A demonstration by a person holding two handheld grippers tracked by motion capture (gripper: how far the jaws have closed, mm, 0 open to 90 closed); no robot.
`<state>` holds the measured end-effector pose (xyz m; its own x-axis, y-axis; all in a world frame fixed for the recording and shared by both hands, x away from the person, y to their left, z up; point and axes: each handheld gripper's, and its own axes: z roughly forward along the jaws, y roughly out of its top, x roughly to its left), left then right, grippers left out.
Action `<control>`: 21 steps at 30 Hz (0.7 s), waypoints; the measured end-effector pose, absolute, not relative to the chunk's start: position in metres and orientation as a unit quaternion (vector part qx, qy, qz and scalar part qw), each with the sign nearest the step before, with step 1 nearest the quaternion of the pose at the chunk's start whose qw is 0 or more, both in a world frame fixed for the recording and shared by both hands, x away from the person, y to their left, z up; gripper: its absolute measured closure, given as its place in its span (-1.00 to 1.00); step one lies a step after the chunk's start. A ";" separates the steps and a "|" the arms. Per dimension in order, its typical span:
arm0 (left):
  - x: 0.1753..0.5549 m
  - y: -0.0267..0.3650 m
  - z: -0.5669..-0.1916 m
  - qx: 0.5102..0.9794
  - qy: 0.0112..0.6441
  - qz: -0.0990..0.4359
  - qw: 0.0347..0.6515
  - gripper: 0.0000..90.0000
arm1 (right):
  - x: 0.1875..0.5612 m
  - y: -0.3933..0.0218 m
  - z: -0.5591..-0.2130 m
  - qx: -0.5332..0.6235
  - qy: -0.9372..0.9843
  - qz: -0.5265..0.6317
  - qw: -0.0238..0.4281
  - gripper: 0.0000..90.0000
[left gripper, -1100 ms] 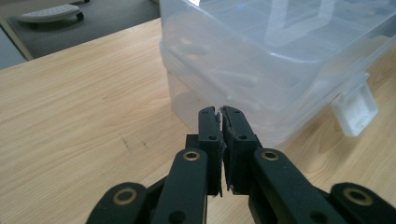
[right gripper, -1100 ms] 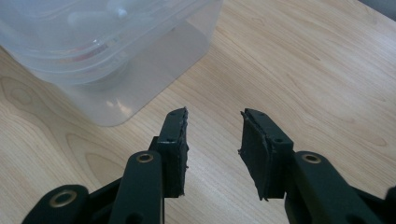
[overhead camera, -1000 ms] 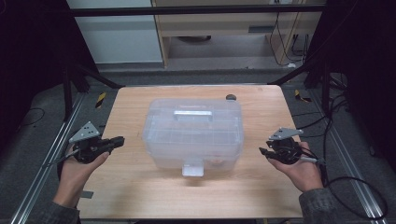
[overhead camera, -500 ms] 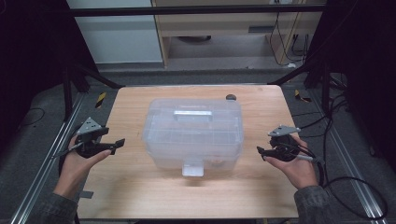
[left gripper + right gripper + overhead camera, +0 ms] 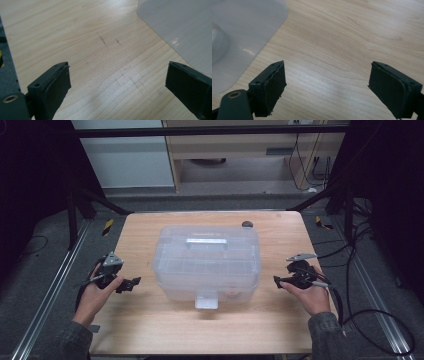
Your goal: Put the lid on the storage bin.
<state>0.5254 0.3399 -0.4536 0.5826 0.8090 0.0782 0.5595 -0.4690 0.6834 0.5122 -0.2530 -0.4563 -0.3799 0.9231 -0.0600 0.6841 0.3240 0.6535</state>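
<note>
Flanking the clear box (image 5: pixel 207 262), left tool (image 5: pixel 131 283), right tool (image 5: pixel 278 281), both just opened wide, empty

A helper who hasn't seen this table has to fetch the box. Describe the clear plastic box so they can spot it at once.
Start at the wooden table between the dark frame posts. In its middle stands the clear plastic box, between the left gripper and the right gripper, touching neither. It is the biggest thing there: see-through, with rounded corners, a flat handle on the lid and a latch on the near side.

box (image 5: pixel 207 262): clear, frosted | table (image 5: pixel 150 320): pale wood grain | tools (image 5: pixel 131 282): black
</note>
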 end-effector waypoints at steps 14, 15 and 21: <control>0.549 0.328 -0.483 0.833 0.416 0.212 0.296 -0.89 | 0.539 -0.265 -0.480 0.547 0.760 0.273 0.221 -0.77; 0.551 0.327 -0.485 0.832 0.417 0.214 0.298 -0.89 | 0.541 -0.266 -0.482 0.551 0.756 0.276 0.221 -0.77; 0.563 0.329 -0.494 0.814 0.439 0.220 0.311 -0.88 | 0.549 -0.268 -0.490 0.563 0.740 0.288 0.231 -0.77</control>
<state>0.5628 0.3287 -0.4942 0.5176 0.8513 0.0852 0.5778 -0.4213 0.6991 0.5485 -0.2683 -0.4900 -0.2604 0.9654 -0.0171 0.6994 0.2008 0.6860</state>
